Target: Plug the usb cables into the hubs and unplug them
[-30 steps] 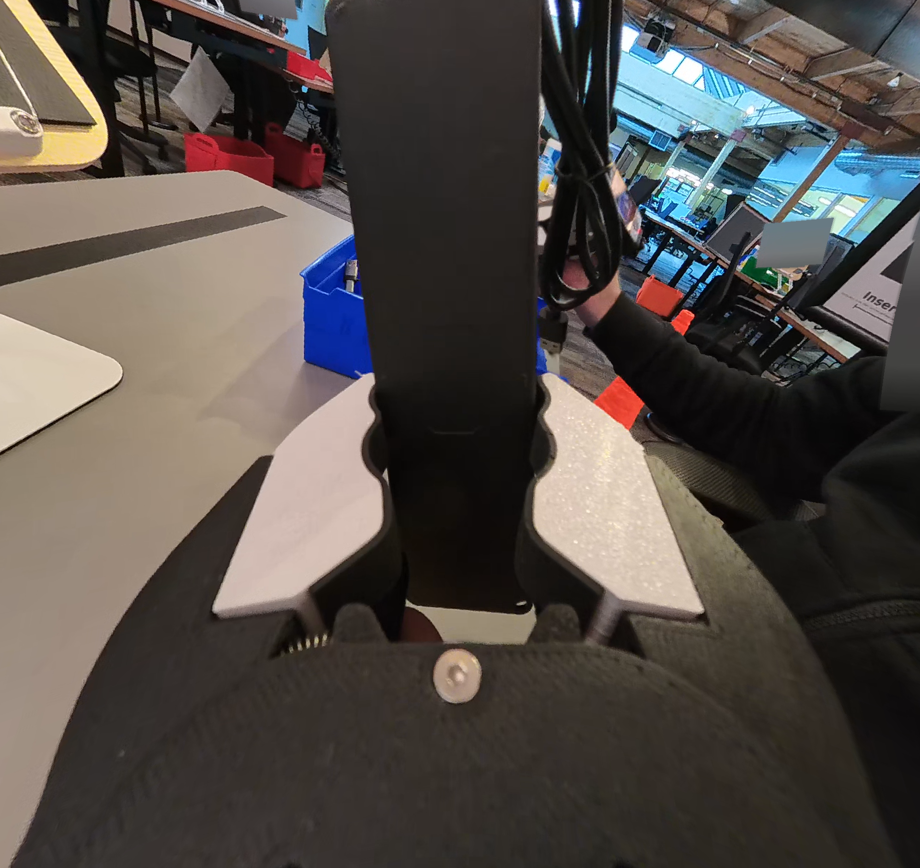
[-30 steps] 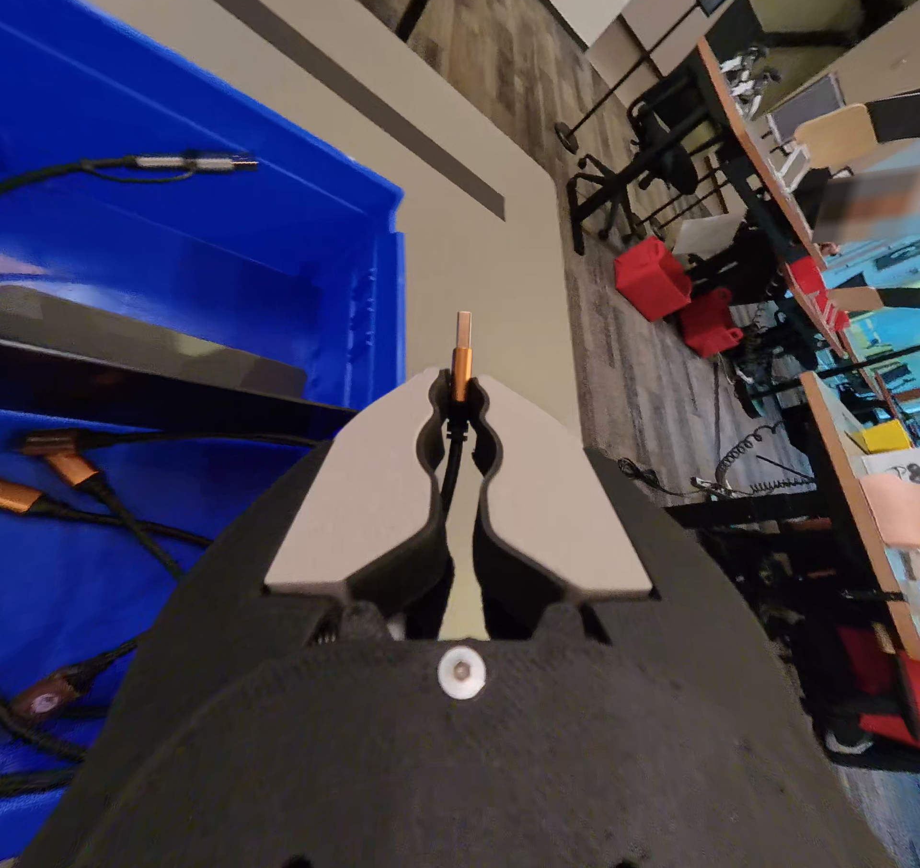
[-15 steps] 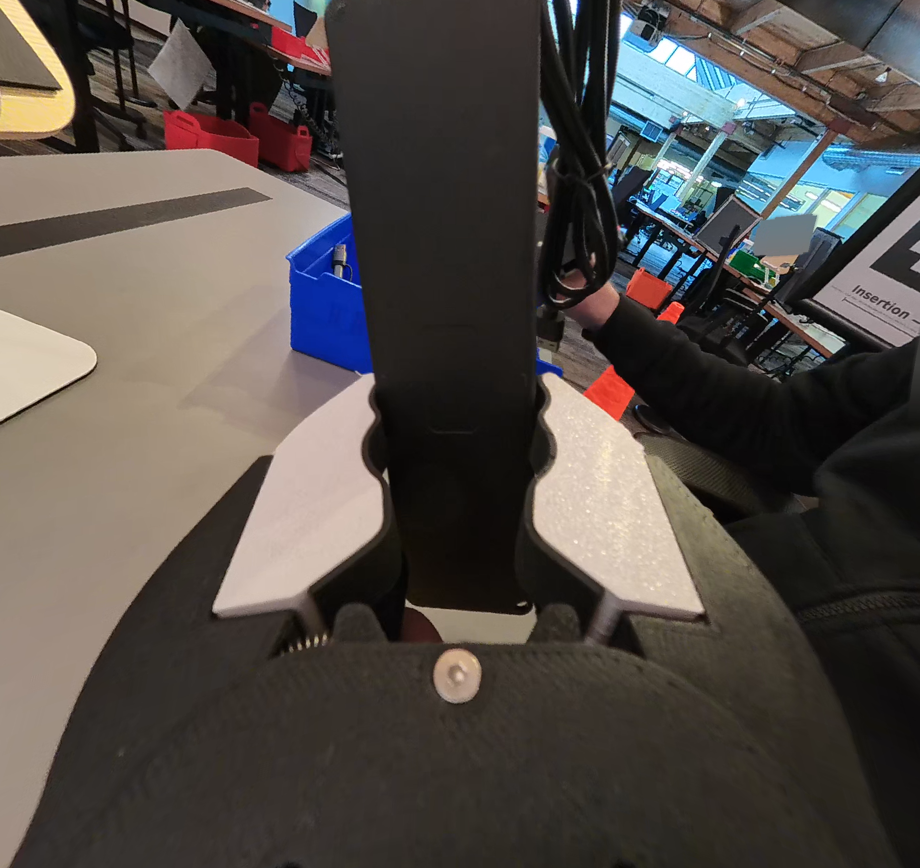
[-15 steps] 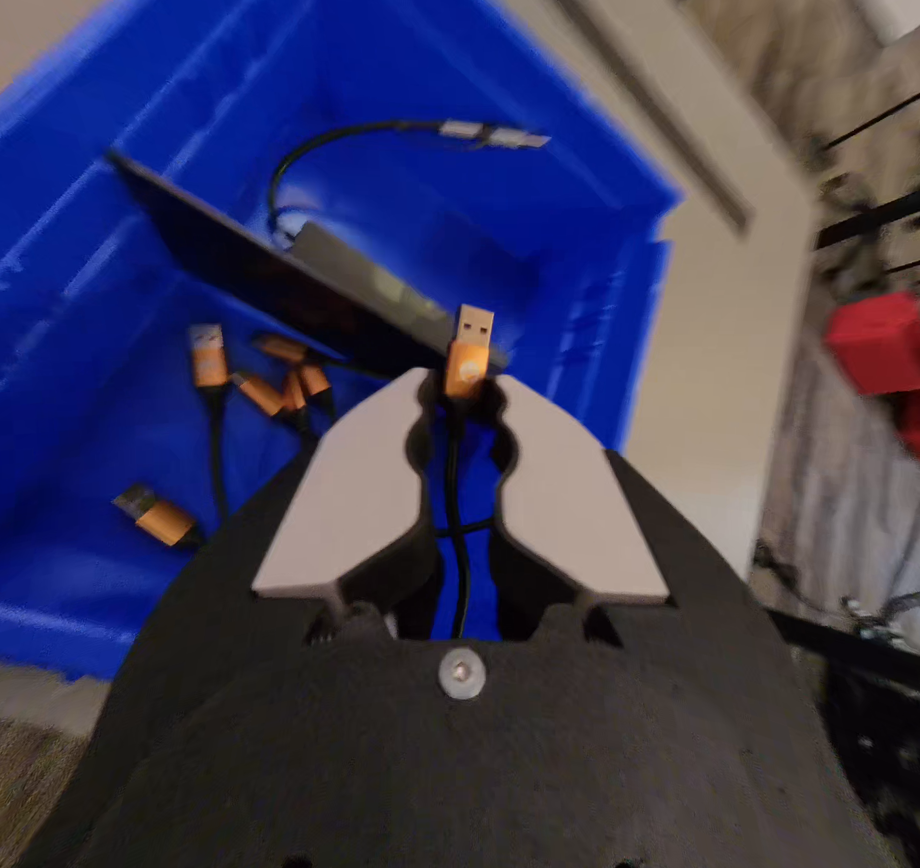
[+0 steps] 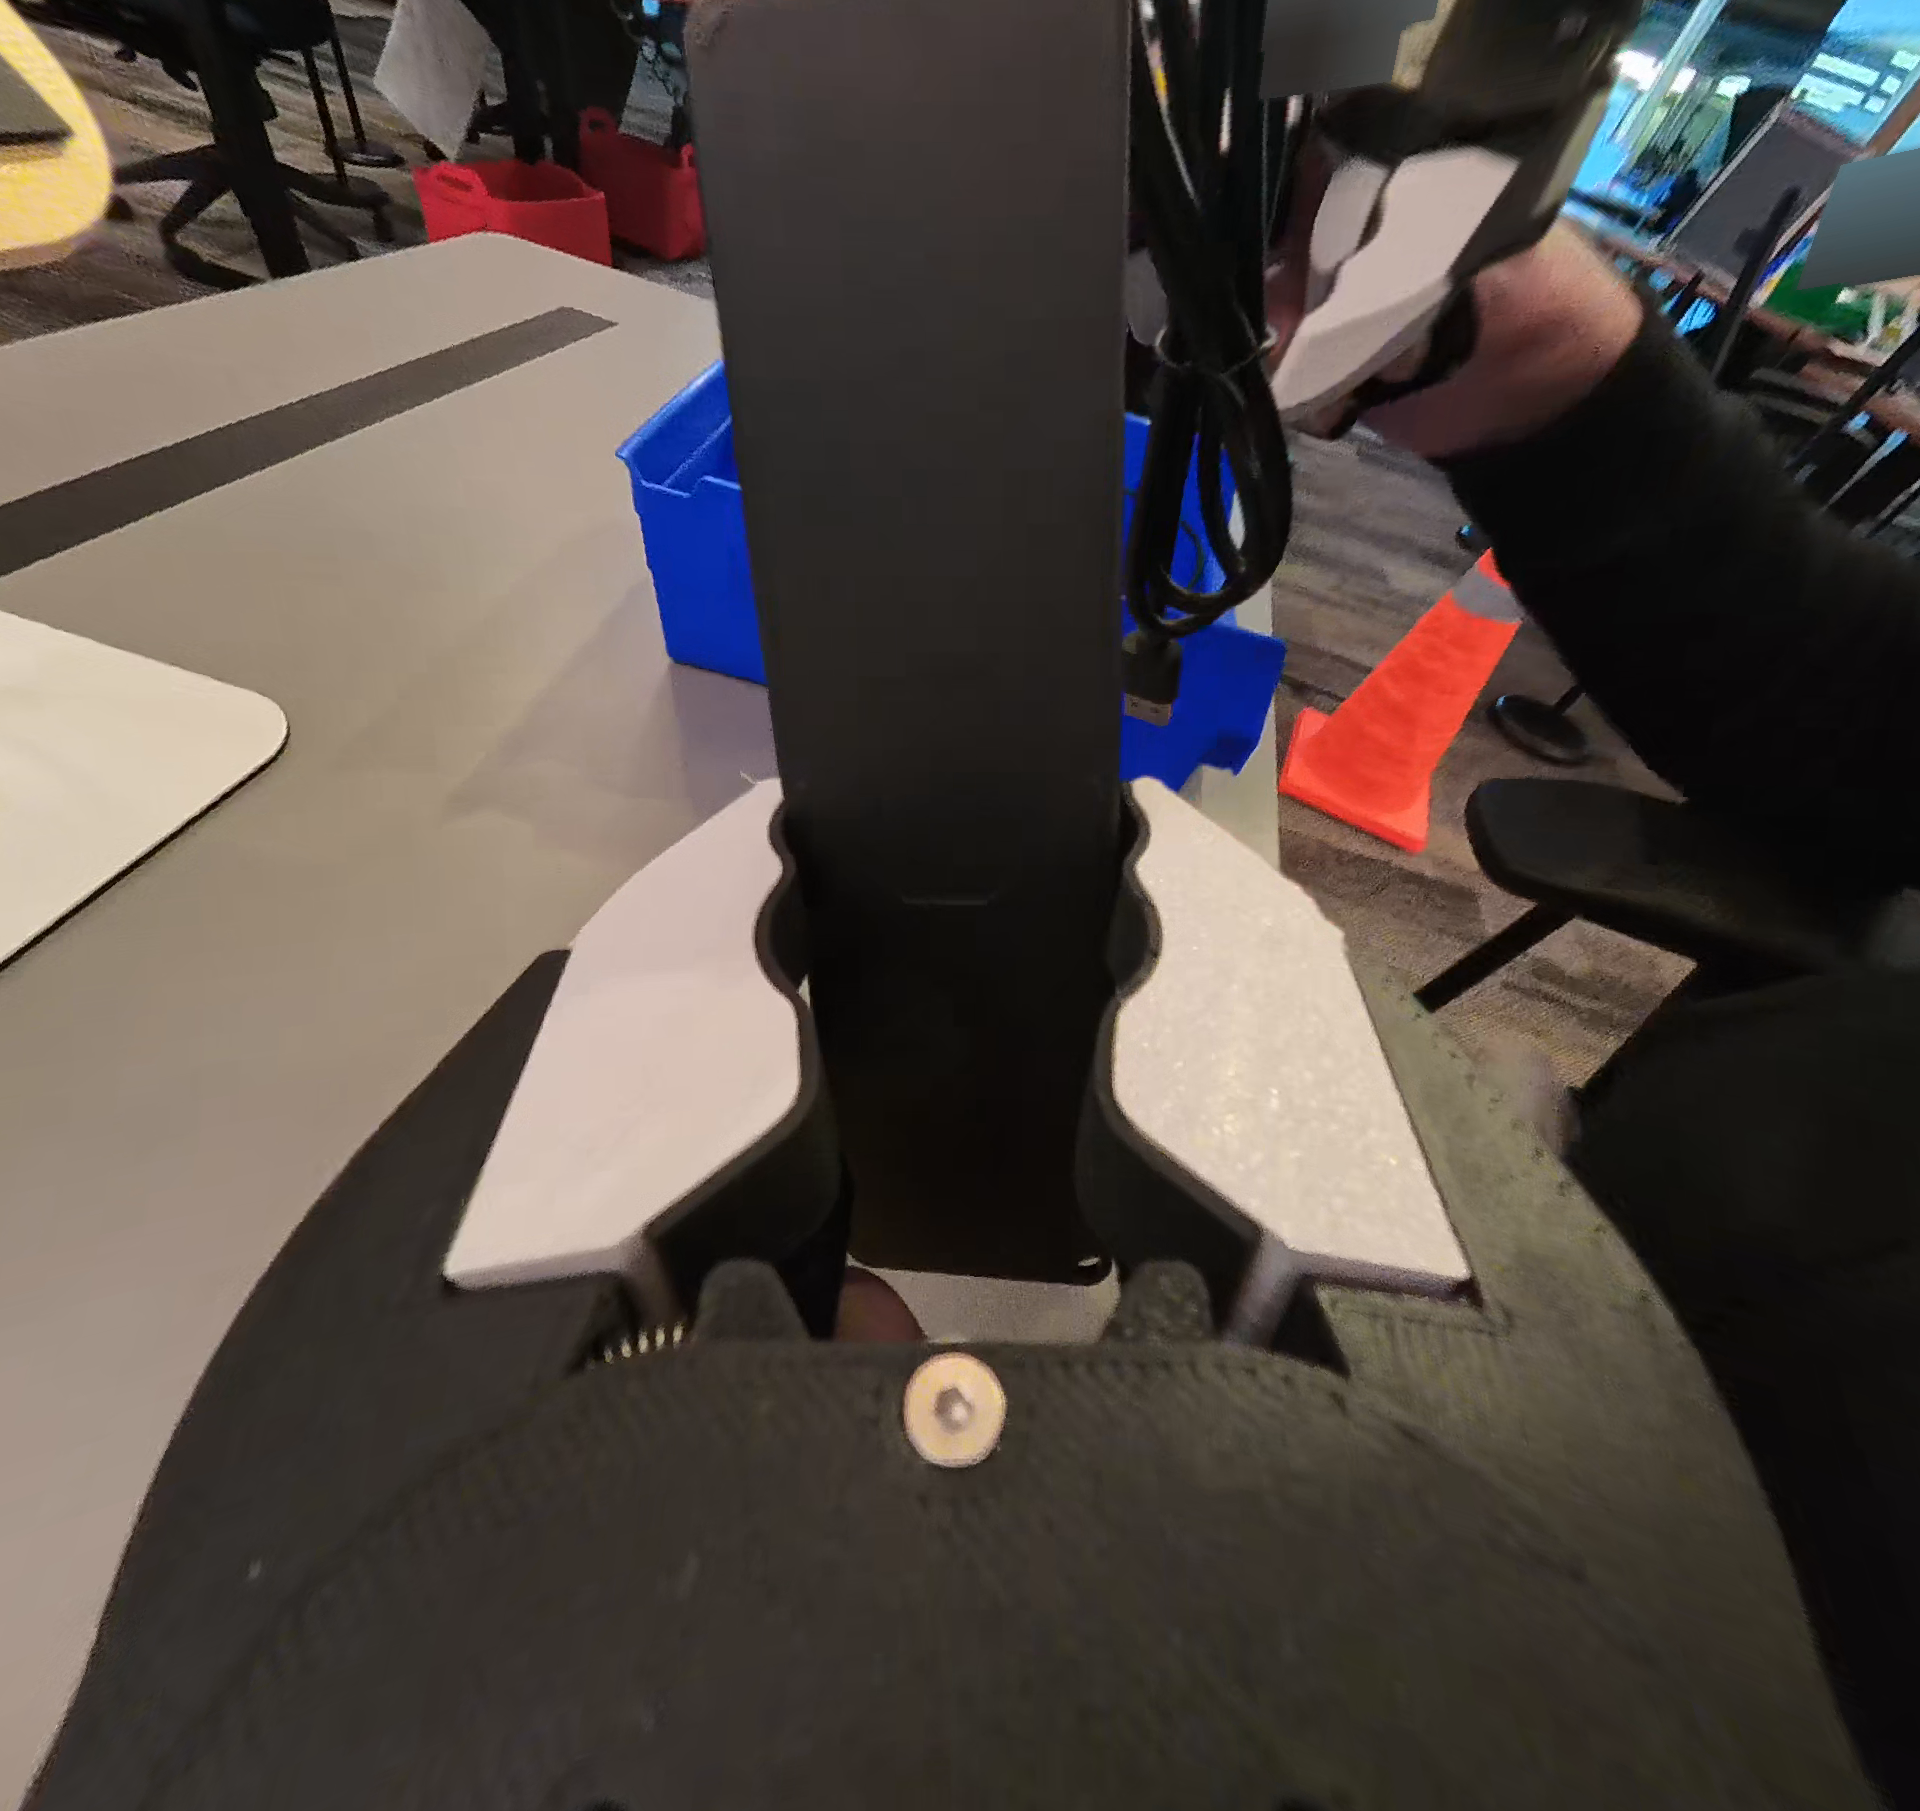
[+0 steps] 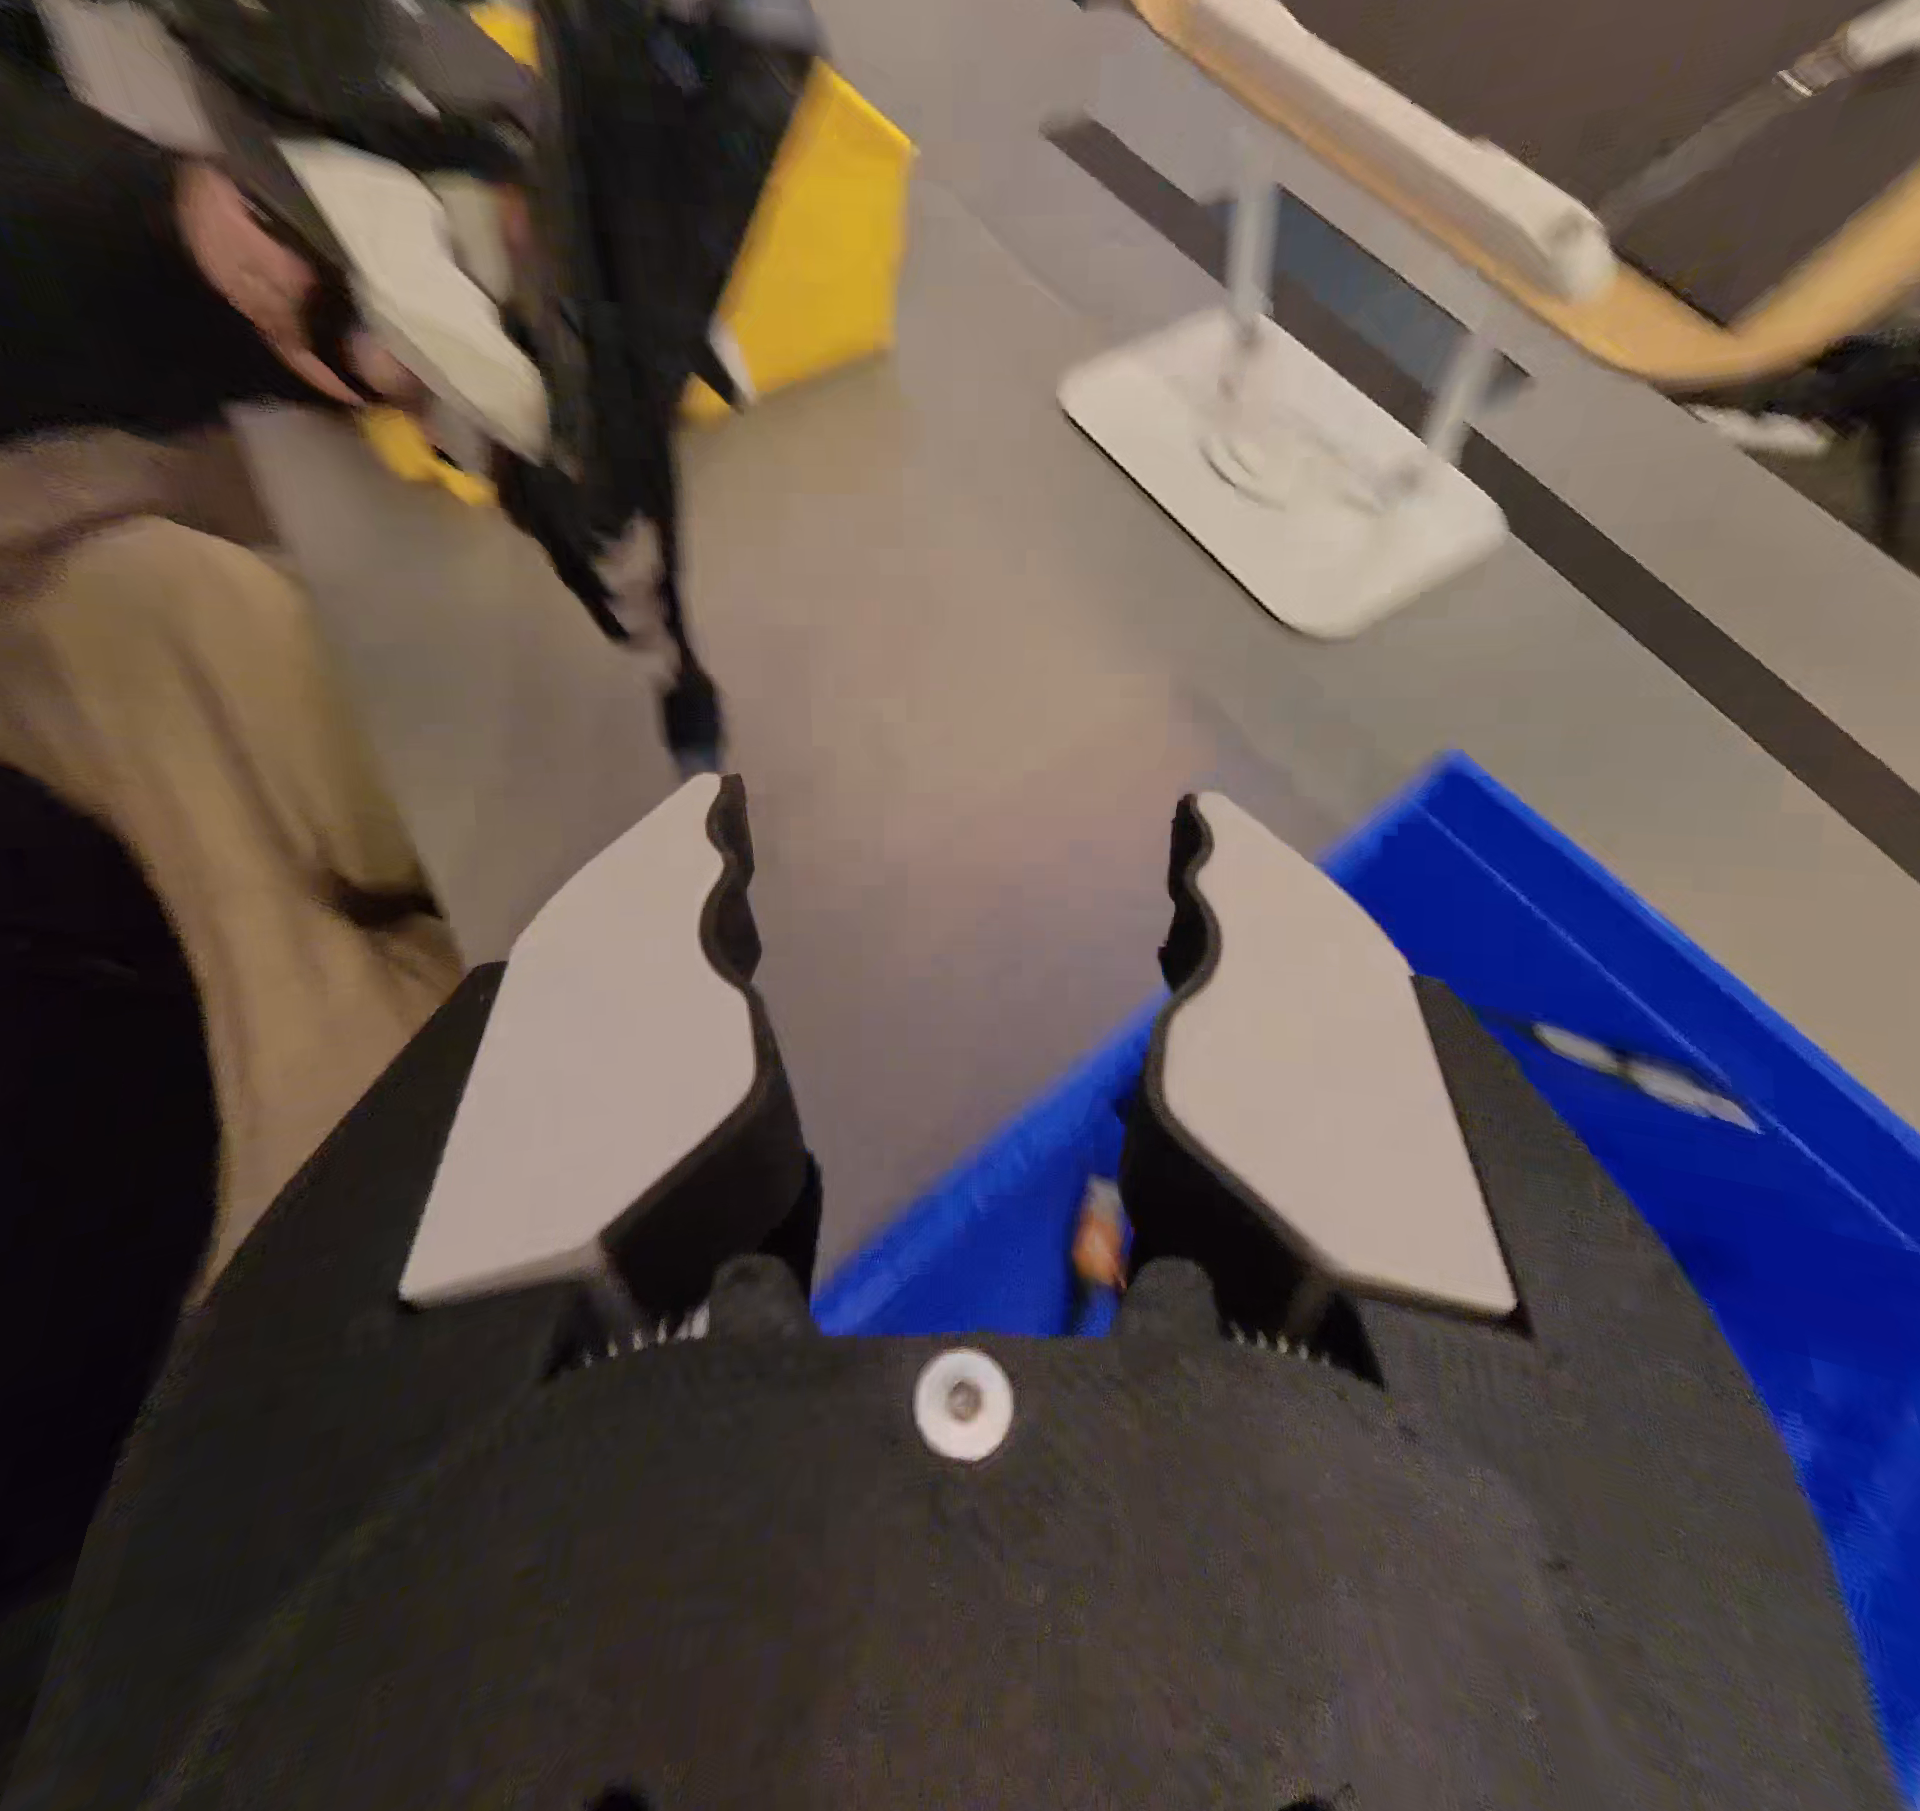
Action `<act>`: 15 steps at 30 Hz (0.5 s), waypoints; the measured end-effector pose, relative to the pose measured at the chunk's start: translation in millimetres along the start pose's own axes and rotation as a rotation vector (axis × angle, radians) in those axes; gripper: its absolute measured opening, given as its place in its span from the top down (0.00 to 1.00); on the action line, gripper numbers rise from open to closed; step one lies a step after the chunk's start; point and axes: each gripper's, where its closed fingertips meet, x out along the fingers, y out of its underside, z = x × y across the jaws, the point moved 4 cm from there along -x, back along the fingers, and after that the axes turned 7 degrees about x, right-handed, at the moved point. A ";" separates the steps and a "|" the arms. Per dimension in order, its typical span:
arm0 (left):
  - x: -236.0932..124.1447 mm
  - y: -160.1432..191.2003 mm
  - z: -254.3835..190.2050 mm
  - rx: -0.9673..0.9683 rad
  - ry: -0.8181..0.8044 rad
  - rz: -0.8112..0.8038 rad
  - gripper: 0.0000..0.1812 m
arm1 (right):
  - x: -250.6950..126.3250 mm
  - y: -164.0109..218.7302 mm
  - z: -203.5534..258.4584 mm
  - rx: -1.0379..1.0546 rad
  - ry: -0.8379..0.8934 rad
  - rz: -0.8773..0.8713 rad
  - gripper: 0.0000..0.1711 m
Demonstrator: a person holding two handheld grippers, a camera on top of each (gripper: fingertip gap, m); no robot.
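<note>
My left gripper (image 5: pixel 956 811) is shut on a long black hub (image 5: pixel 914 390) and holds it upright above the grey table (image 5: pixel 416 618). A bundle of black cables (image 5: pixel 1195 390) hangs beside the hub, ending in a black USB plug (image 5: pixel 1148 691). My right gripper (image 6: pixel 961 826) is open and empty over the near edge of the blue bin (image 6: pixel 1558 982). An orange plug (image 6: pixel 1096 1242) lies in the bin. The right gripper also shows in the left wrist view (image 5: pixel 1382 275). The left gripper (image 6: pixel 436 307) with the hub and cables (image 6: pixel 623 327) shows blurred in the right wrist view.
The blue bin (image 5: pixel 686 535) stands at the table's far edge. A white stand base (image 6: pixel 1278 504) sits on the table, also seen in the left wrist view (image 5: pixel 104 753). A yellow bin (image 6: pixel 821 234) stands farther along. An orange cone (image 5: pixel 1392 712) and red bins (image 5: pixel 509 203) are on the floor. My left tips are about 30 cm from the orange plug (image 6: pixel 1096 1242), my right tips only 20 cm.
My right gripper let go of the orange USB plug over the blue bin, opened, and swung round toward the left gripper. The left gripper still holds the hub.
</note>
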 end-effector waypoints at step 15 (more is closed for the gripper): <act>27.5 22.6 -29.0 0.104 0.090 0.137 0.70 | 91.4 -55.4 83.0 0.177 -0.671 -0.216 0.62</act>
